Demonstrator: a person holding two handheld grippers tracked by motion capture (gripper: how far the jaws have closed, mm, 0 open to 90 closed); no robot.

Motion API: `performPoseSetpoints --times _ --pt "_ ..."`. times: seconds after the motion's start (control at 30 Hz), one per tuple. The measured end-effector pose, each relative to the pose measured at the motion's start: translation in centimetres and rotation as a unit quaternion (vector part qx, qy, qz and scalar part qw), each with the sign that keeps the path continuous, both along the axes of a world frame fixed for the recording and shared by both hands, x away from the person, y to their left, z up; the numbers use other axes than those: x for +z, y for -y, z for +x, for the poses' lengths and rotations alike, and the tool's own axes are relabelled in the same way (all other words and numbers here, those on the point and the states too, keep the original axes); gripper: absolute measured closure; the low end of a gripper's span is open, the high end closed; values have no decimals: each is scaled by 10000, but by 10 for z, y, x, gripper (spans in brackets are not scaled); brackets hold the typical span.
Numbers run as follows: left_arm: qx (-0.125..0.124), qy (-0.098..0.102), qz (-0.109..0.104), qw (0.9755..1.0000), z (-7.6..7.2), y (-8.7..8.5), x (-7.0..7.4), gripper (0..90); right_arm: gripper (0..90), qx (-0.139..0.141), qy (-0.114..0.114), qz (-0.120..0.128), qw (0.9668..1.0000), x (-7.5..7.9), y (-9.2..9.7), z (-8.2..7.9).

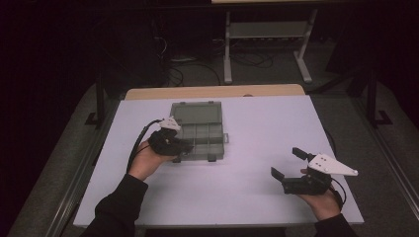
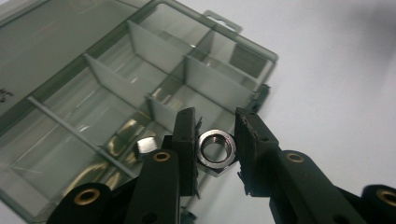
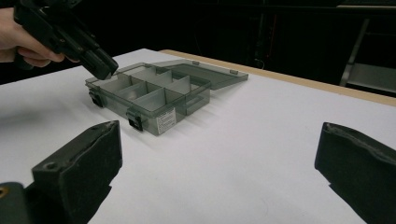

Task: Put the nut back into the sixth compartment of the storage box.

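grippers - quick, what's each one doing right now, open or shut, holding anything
Left gripper: shut on a nut, above the box.
Right gripper: open, holding nothing, over the table.

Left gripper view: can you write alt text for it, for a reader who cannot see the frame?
The left tool grips a shiny steel hex nut between its two black jaws, above the near edge of an open, smoky-clear compartment box on a white table. A second nut lies in a compartment just left of the jaws.
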State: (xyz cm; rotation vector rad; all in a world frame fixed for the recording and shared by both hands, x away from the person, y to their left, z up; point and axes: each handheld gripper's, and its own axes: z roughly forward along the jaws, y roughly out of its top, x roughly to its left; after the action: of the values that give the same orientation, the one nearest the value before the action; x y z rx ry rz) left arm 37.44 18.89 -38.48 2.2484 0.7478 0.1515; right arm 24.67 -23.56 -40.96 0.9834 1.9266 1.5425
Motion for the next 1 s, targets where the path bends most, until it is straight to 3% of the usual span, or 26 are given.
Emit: performPoseSetpoints --times 0.2,0.47,0.9,1.0 --pt "110 53 66 9999 10 1 -4 706 2 0 -5 2 10000 0 0 0" --pt "278 -20 154 9995 17 4 -14 705 2 -3 -15 14 10000 0 1 0" --pt "237 -123 249 9993 19 3 -22 702 1 -5 -3 -7 10000 0 1 0" --pt "253 -120 257 9993 19 2 -23 653 1 -6 -3 -15 10000 0 1 0"
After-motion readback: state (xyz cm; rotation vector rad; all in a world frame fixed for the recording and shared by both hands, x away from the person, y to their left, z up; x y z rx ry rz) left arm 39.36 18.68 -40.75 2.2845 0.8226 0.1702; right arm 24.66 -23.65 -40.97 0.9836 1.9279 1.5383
